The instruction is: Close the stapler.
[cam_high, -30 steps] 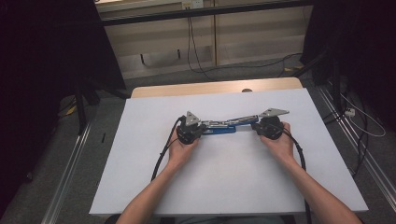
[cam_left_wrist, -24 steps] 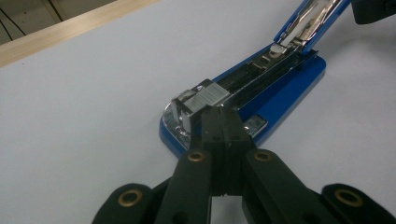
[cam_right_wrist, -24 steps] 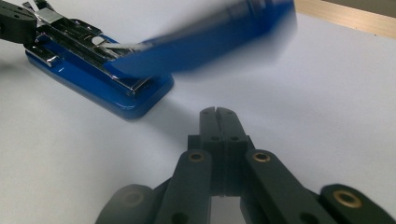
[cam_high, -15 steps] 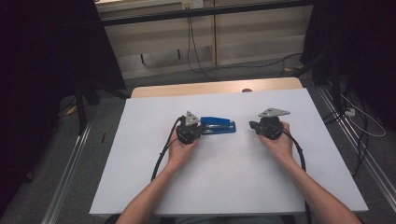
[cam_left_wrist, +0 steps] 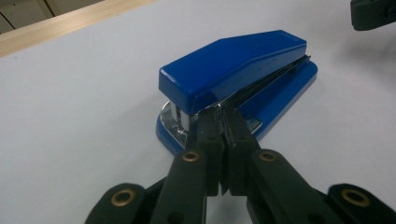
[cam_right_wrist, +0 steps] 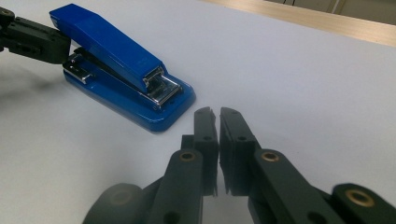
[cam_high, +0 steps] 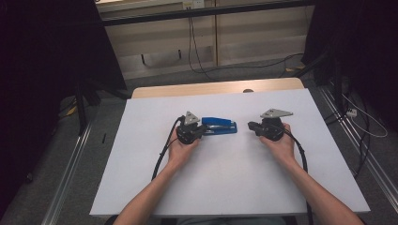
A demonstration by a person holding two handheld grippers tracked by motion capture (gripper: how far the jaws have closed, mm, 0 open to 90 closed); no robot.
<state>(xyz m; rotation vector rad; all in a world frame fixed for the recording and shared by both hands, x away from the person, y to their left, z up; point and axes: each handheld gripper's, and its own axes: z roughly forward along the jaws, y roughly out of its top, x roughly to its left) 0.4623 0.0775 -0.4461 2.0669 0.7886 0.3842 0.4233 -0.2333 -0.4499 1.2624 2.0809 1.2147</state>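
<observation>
Left tongs (cam_left_wrist: 223, 122): jaws nearly together, a slight gap just opened, nothing clamped; tips touch the rear end of the blue stapler (cam_left_wrist: 236, 74). Right tongs (cam_right_wrist: 214, 114): jaws likewise almost closed with a thin gap just opened, empty, apart from the stapler's front end. Stapler lies flat, mid white surface (cam_high: 225, 187), between both tongs. Wooden edge (cam_high: 216, 87) beyond.
</observation>
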